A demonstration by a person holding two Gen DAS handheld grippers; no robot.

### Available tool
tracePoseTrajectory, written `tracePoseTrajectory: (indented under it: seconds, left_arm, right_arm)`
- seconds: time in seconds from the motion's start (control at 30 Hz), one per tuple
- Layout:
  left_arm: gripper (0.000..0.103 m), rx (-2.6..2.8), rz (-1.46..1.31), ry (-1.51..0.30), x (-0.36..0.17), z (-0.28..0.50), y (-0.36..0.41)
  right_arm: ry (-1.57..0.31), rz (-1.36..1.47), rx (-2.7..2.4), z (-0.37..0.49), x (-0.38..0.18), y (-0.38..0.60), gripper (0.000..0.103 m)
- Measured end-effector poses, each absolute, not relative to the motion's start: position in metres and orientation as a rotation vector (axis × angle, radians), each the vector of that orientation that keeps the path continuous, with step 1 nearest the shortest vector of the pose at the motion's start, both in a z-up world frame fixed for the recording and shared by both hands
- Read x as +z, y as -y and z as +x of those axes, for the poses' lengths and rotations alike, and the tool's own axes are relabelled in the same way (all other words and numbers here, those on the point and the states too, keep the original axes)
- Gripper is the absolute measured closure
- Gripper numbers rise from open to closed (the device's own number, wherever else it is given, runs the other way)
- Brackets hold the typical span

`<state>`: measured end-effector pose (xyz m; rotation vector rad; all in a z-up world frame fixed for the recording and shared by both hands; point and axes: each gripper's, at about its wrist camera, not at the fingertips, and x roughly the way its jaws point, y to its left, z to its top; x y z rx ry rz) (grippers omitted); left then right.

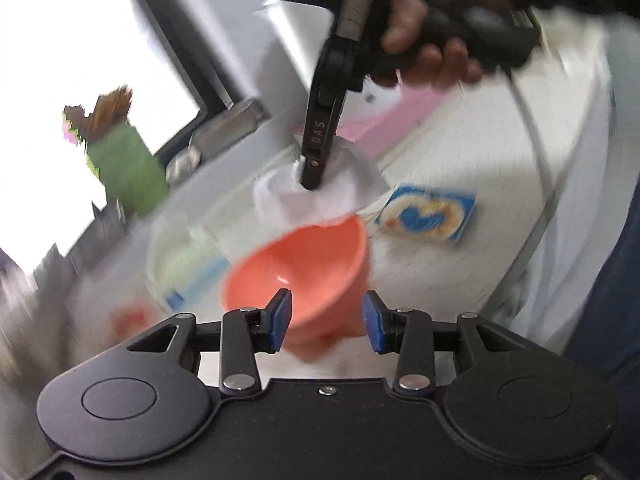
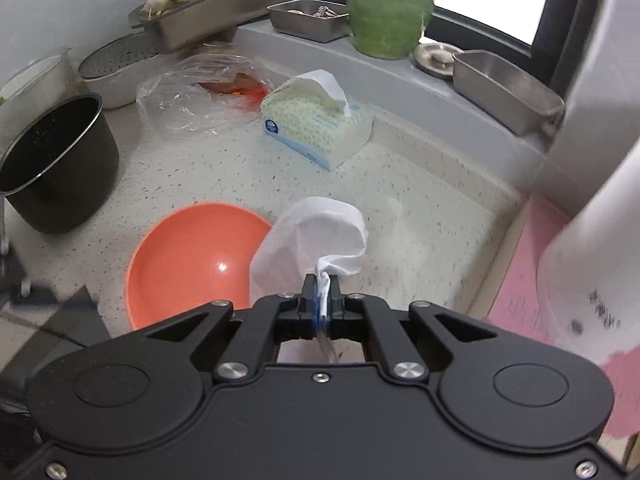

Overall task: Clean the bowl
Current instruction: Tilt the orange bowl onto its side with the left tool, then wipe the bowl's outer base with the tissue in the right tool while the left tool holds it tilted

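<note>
In a cluttered kitchen corner, a person works at a speckled desk (image 2: 420, 216) with a hand-held gripper in each hand. The right hand-held gripper (image 2: 321, 300) has its blue pads pressed together on a pinch of white tissue (image 2: 316, 236), which balloons out ahead of the fingertips. In the left wrist view that same gripper (image 1: 311, 178) comes down from twelve o'clock, gripped by a bare hand (image 1: 424, 40), with the tissue (image 1: 320, 196) bunched just at the far rim of the bowl.

The orange bowl (image 1: 296, 272) sits tilted between the left hand-held gripper's (image 1: 326, 320) blue pads (image 1: 280, 316). The jaws stand part-way apart; motion blur hides whether the pads actually press on the bowl's wall, so the grip cannot be told. In the right wrist view the bowl (image 2: 188, 260) lies at about nine o'clock of the tissue, its hollow facing the camera.

Behind, at twelve o'clock, a tissue box (image 2: 316, 120) rests on the desk. A black pot (image 2: 56, 164) stands at ten o'clock, and a green vase (image 2: 388, 4) on the window ledge.
</note>
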<state>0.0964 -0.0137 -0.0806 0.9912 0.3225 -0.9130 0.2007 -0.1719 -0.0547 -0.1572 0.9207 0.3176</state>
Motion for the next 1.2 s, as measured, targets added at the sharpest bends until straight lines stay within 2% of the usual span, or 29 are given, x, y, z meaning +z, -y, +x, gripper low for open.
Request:
tracePoseTrajectory:
  seconds: [0.17,0.33,0.4,0.43,0.53,0.6,0.67,0.77,0.93,1.2]
  left_arm:
    - [0.063,-1.026,1.447,-0.174,-0.116,0.103,0.031]
    - [0.063,-1.146,1.632,-0.131,-0.143,0.109,0.039]
    - [0.070,-1.190,1.702,-0.118,-0.157,0.113,0.044]
    - [0.081,-1.196,1.715,-0.116,-0.157,0.115,0.047]
    - [0.086,-1.229,1.718,-0.135,-0.166,0.120,0.050]
    - [0.093,-1.239,1.560,-0.200,-0.155,0.130,0.048]
    - [0.093,-1.242,1.399,-0.261,-0.144,0.140,0.046]
    - [0.091,-1.207,1.019,-0.391,-0.115,0.157,0.040]
    - [0.092,-0.960,0.405,-0.504,-0.110,0.175,-0.002]
    - [0.092,-0.788,0.184,-0.608,-0.143,0.153,-0.038]
  right_arm:
    - [-0.903,-0.098,0.310,0.180,-0.050,0.177,0.099]
    - [-0.889,-0.036,0.287,0.159,-0.045,0.190,0.099]
    - [-0.889,-0.025,0.279,0.154,-0.045,0.192,0.099]
    - [-0.887,-0.010,0.264,0.148,-0.046,0.197,0.099]
    - [-0.890,0.030,0.232,0.139,-0.048,0.208,0.099]
    - [-0.891,0.050,0.211,0.133,-0.050,0.214,0.099]
    - [-0.894,0.069,0.192,0.126,-0.052,0.220,0.099]
    - [-0.892,0.083,0.184,0.120,-0.052,0.224,0.099]
    - [-0.851,0.087,0.184,0.117,-0.040,0.223,0.099]
    - [-0.840,0.002,0.322,0.126,-0.030,0.179,0.099]
